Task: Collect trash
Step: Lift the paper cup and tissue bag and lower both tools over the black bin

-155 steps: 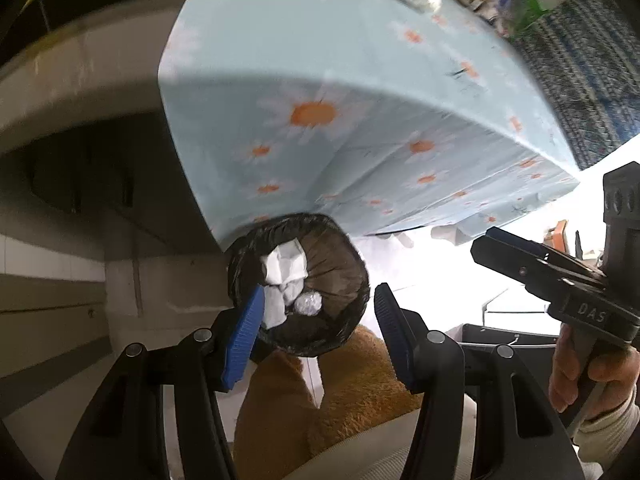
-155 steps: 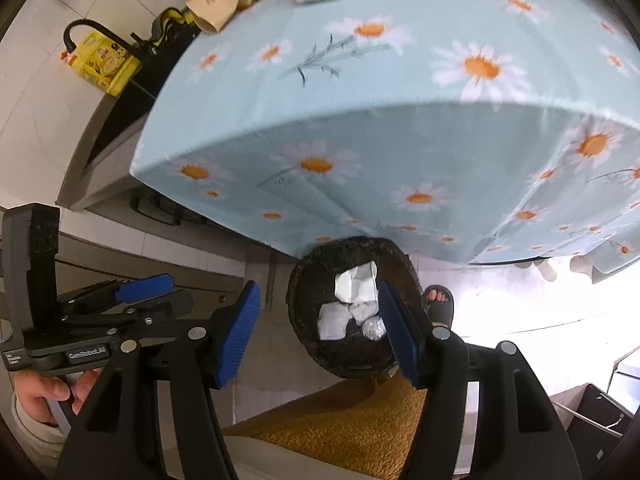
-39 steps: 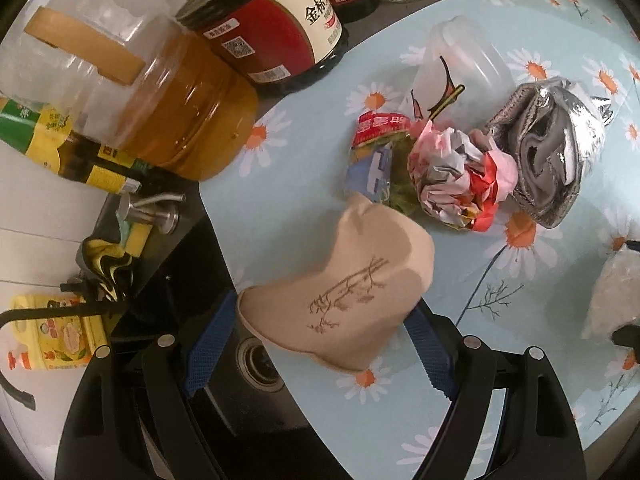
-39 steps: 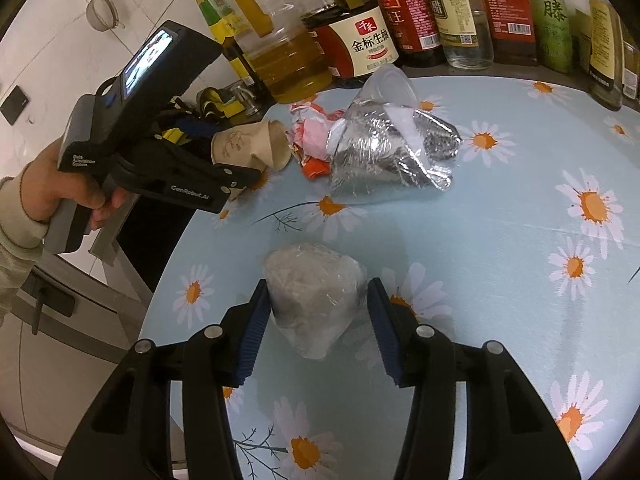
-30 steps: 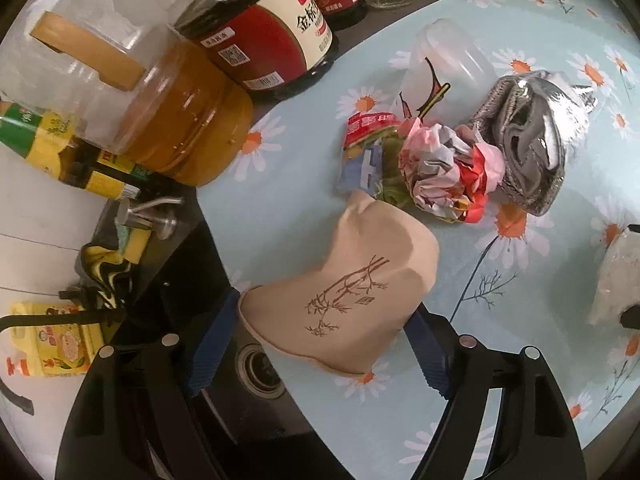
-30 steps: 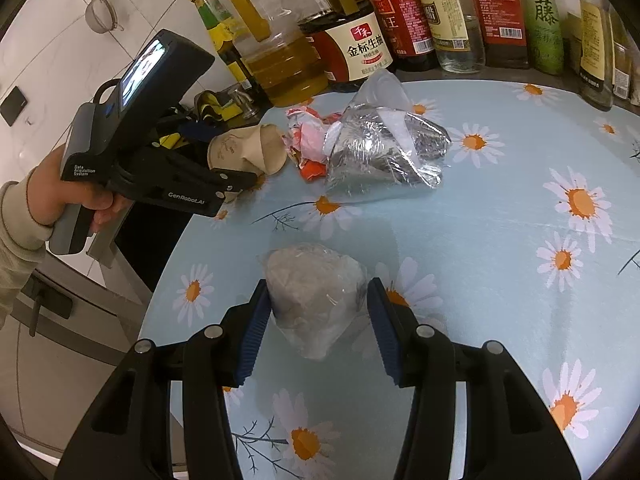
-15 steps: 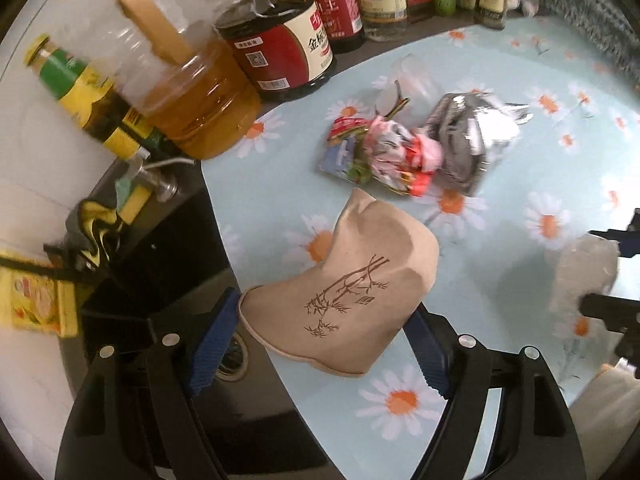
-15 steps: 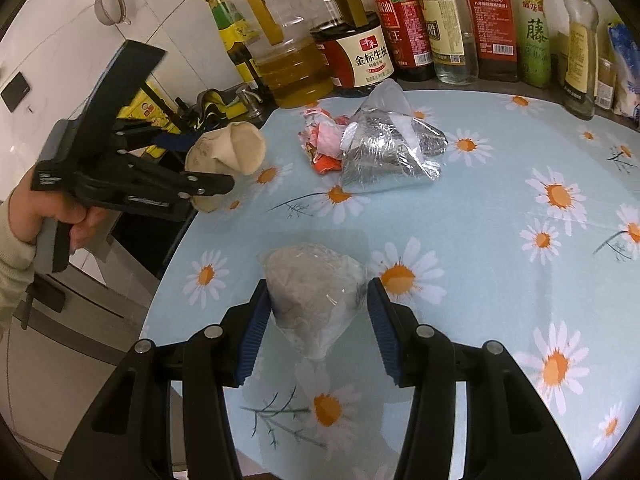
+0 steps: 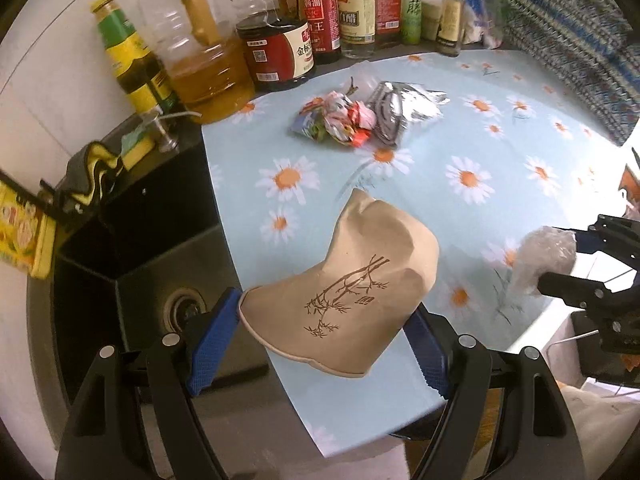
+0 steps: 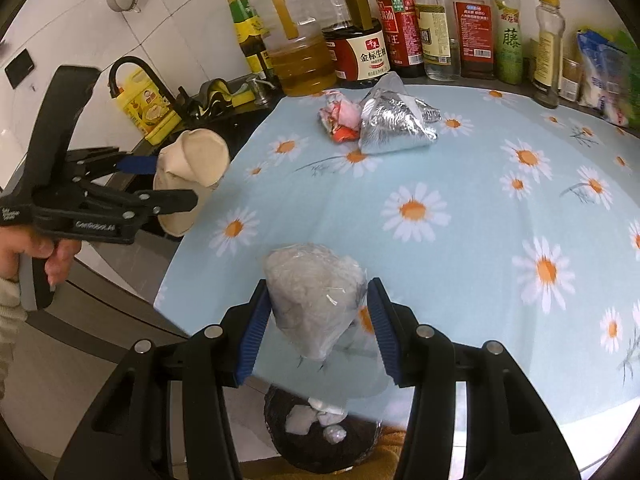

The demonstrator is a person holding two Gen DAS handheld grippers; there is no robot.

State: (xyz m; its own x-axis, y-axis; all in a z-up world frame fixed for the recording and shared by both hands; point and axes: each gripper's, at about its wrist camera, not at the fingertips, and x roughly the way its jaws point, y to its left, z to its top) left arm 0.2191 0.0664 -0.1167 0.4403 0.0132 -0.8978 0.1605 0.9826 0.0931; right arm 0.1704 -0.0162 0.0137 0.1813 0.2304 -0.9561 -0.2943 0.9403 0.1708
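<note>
Tablecloth (image 10: 460,264) in pale blue with printed daisies covers the table, the largest surface in both views, and a row of sauce and oil bottles (image 10: 404,36) lines its far edge against the tiled wall. A dark sink (image 9: 160,248) sits just beside the table's left edge, with a yellow carton (image 10: 146,106) behind its tap. Below the table's near edge, in the right wrist view, stands a bin lined with a black bag (image 10: 320,444), open at the top and holding a few white crumpled pieces. Near the far edge of the table lie a crumpled silver foil bag (image 10: 396,126) and, touching its left side, a wad of red and pink wrappers (image 10: 338,118). The left gripper (image 9: 324,334) is clamped on a crushed tan paper cup (image 9: 344,292), carried over the table's near left corner beside the sink; the cup's long axis runs away from the camera, its open rim toward the gripper and its dented base pointing at the middle of the table, a brown bamboo drawing facing up. The right gripper (image 10: 316,330) is closed on a crumpled clear plastic bag (image 10: 314,300) with its blue pads pressed to both sides; the bag hangs over the near edge of the table, above the bin, broad end up and its narrow end pointing down.
</note>
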